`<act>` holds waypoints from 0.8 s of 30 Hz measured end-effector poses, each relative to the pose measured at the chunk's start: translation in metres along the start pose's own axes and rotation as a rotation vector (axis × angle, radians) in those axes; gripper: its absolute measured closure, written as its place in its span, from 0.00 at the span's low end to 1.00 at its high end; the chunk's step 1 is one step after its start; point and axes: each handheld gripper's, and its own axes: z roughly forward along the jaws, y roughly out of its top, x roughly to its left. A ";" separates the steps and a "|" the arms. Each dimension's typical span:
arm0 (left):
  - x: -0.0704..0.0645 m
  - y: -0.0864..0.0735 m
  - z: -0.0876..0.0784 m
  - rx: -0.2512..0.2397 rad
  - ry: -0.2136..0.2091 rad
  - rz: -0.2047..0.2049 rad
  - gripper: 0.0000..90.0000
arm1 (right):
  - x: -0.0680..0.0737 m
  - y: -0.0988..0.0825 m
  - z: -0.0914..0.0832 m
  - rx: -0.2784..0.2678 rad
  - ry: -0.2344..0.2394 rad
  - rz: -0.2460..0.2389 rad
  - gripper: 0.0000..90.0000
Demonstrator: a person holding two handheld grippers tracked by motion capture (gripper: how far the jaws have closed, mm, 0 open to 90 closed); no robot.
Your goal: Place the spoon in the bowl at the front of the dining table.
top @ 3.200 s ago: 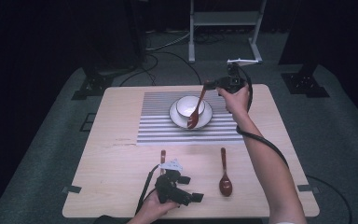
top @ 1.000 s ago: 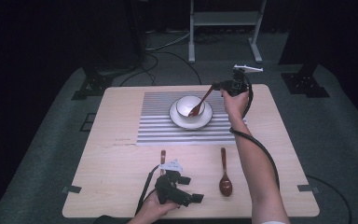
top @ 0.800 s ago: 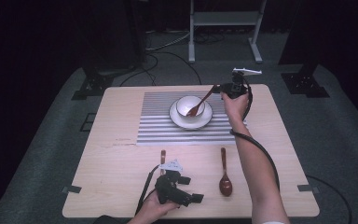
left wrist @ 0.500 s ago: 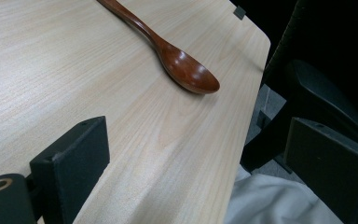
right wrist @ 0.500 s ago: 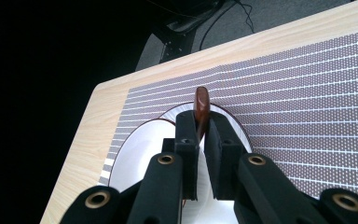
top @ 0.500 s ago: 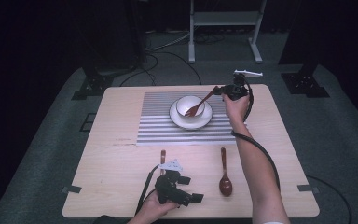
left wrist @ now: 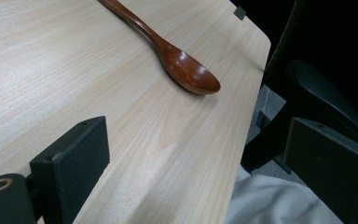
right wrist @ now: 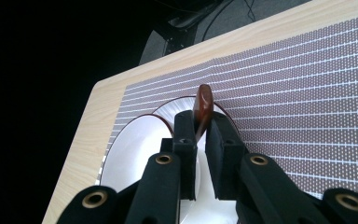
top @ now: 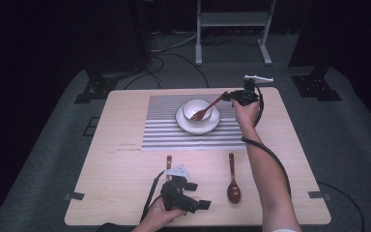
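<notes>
Dim room: grey carpet (top: 348, 125), white metal stand (top: 232, 19) behind the wooden table (top: 125, 145)

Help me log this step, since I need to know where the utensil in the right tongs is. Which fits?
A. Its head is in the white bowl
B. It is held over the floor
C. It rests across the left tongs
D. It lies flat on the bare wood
A: the right tongs grip the handle of a wooden fork whose head dips into the white bowl on the striped mat.
</notes>
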 end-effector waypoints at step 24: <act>0.001 0.001 -0.002 -0.014 0.014 -0.005 0.06 | -0.005 -0.008 -0.021 0.036 0.039 -0.033 0.80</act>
